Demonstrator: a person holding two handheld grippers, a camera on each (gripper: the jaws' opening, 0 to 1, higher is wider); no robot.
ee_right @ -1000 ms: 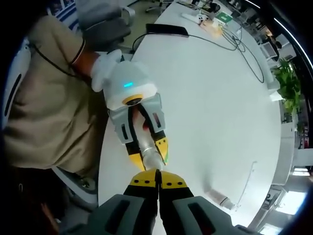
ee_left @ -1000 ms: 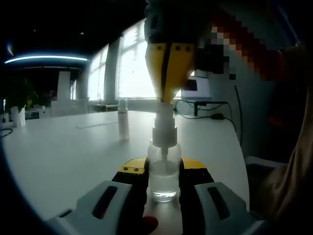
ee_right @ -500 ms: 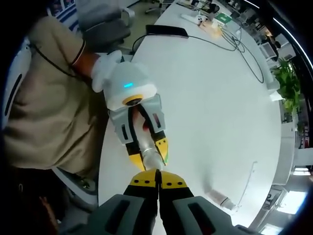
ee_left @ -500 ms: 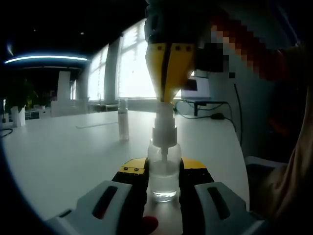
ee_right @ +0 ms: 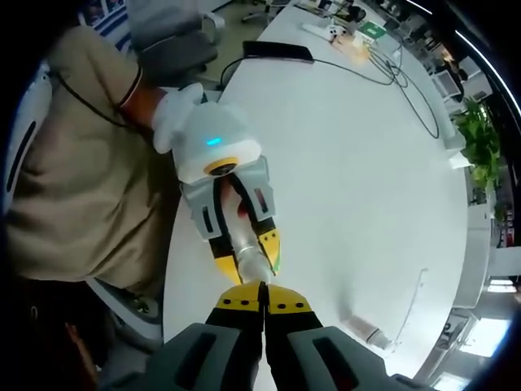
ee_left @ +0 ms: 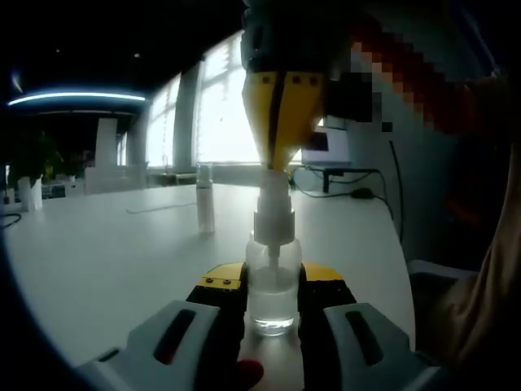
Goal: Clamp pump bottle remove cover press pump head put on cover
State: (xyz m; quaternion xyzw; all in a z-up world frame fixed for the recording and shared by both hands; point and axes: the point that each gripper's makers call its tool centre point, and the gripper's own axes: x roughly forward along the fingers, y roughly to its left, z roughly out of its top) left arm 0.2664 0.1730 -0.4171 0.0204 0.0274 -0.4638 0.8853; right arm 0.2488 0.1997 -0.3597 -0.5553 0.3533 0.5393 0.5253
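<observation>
A clear pump bottle (ee_left: pixel 273 281) stands upright on the white table (ee_left: pixel 106 261), and my left gripper (ee_left: pixel 273 303) is shut on its body. From above, my right gripper (ee_left: pixel 275 163) comes down with its yellow jaws shut, and their tips rest on the white pump head (ee_left: pixel 273 189). In the right gripper view my right gripper (ee_right: pixel 262 287) points down at the bottle (ee_right: pixel 247 254), which the left gripper (ee_right: pixel 248 261) holds. The clear cover (ee_left: pixel 205 208) stands alone on the table behind and to the left, also seen as the cover (ee_right: pixel 371 333).
A person in beige clothes (ee_right: pixel 73 187) stands at the table's near edge. A black device (ee_right: pixel 277 50) and cables (ee_right: pixel 391 69) lie at the far end. A plant (ee_right: pixel 476 134) stands beyond the table. Small white boxes (ee_left: pixel 28 195) sit far left.
</observation>
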